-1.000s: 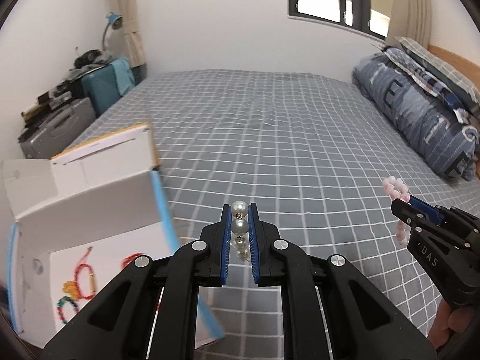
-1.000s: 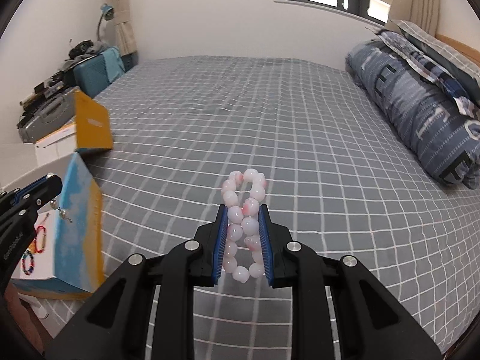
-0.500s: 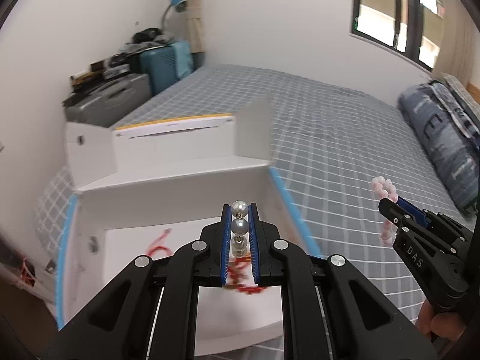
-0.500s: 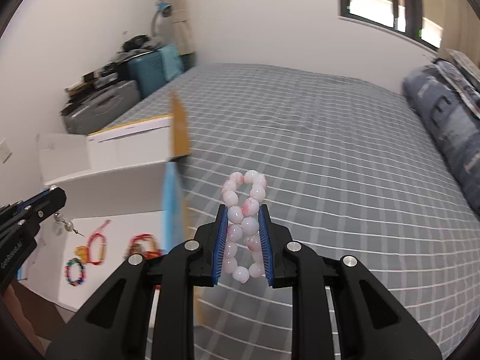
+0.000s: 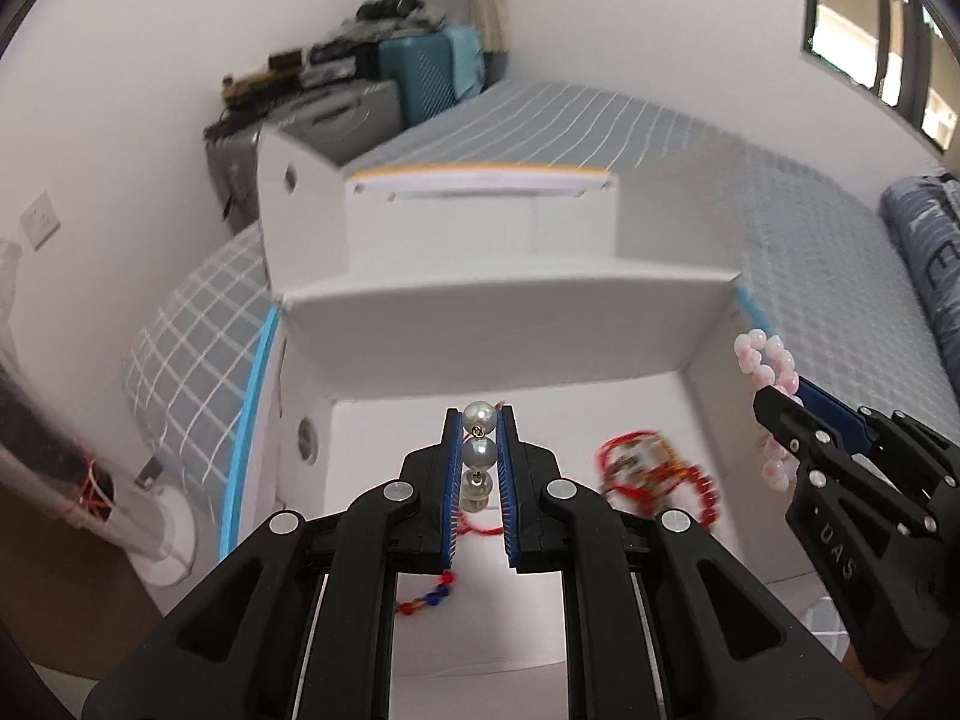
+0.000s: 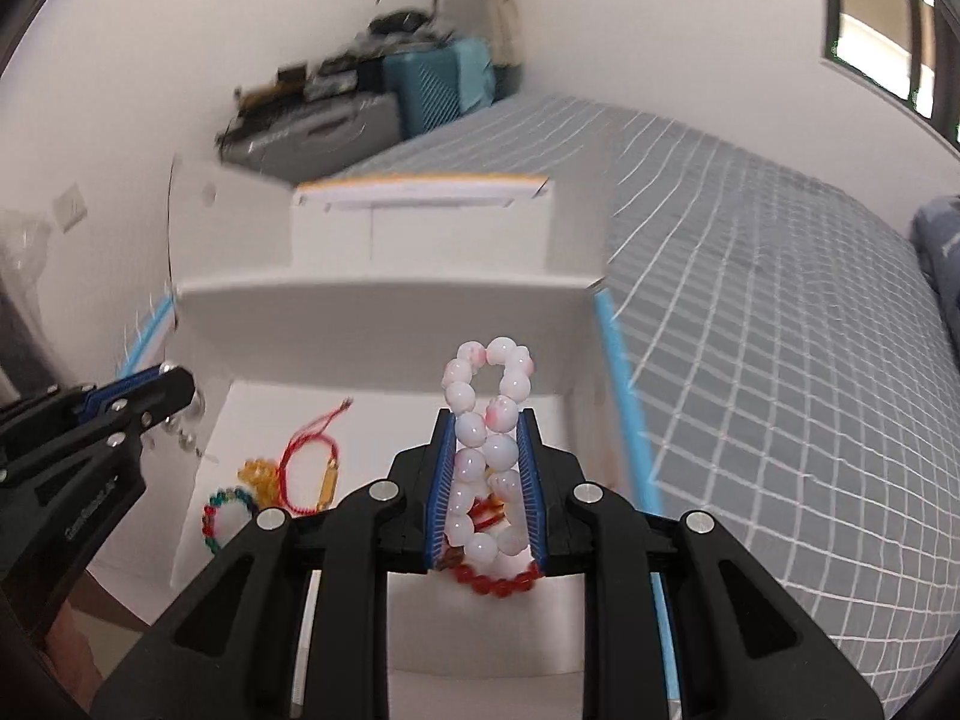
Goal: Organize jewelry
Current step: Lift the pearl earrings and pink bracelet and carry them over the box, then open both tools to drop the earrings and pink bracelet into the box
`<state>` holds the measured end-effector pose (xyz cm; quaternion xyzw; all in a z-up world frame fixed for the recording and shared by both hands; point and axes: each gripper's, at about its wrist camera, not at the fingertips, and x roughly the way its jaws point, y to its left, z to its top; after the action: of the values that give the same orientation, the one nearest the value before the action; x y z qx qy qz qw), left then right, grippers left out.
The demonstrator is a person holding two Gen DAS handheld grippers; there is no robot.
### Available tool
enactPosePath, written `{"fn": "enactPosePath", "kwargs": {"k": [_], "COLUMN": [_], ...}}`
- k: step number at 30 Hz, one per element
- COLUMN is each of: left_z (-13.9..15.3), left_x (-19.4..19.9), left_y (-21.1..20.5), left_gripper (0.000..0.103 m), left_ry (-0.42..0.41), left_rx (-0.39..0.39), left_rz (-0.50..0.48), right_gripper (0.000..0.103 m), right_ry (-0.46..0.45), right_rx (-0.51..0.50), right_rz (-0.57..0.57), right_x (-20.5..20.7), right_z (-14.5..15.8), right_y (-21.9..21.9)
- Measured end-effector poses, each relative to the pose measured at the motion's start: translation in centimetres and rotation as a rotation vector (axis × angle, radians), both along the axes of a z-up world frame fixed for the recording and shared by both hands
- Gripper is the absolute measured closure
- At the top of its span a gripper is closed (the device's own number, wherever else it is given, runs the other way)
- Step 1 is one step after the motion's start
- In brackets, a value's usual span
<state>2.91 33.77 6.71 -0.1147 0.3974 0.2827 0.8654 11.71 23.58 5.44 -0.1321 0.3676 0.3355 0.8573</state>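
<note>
My left gripper [image 5: 479,420] is shut on a pearl drop earring [image 5: 479,451] and holds it over the open white cardboard box [image 5: 504,324]. My right gripper [image 6: 485,420] is shut on a pink-white bead bracelet [image 6: 487,438], also above the box [image 6: 384,312]. The right gripper shows in the left wrist view [image 5: 780,402] at the box's right side. The left gripper shows in the right wrist view [image 6: 174,387] at the box's left. Inside the box lie red cord bracelets [image 6: 309,450], a red bead bracelet [image 5: 654,468], an amber piece [image 6: 258,473] and a multicolour bead bracelet [image 6: 225,510].
The box sits at the left edge of a bed with a grey checked cover [image 6: 780,312]. Suitcases and clutter [image 5: 360,96] stand by the wall behind. A blue-grey pillow [image 5: 924,252] lies at far right. The box flaps [image 5: 480,198] stand up at the back.
Both grippers have swung left from over the bed to above the open box, and come lower toward its inside. Each still holds its piece.
</note>
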Motion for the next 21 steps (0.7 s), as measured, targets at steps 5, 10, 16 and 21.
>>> {"fn": "enactPosePath", "kwargs": {"k": [5, 10, 16, 21], "left_z": [-3.3, -4.3, -4.6, -4.5], "left_x": [0.9, 1.1, 1.6, 1.5], "left_y": [1.6, 1.8, 1.8, 2.4], "left_gripper": [0.092, 0.092, 0.092, 0.088], "left_ry": [0.099, 0.131, 0.139, 0.133], "left_rx": [-0.054, -0.063, -0.072, -0.096], "left_rz": [0.010, 0.021, 0.015, 0.035], "right_gripper": [0.083, 0.083, 0.083, 0.071], "right_ry": [0.059, 0.092, 0.108, 0.116], "right_rx": [-0.103, -0.144, -0.155, -0.149], "right_rz": [0.010, -0.002, -0.004, -0.023], "right_x": [0.3, 0.5, 1.0, 1.1], "right_z": [-2.7, -4.0, -4.5, -4.4], "right_y": [2.0, 2.6, 2.7, 2.8]}}
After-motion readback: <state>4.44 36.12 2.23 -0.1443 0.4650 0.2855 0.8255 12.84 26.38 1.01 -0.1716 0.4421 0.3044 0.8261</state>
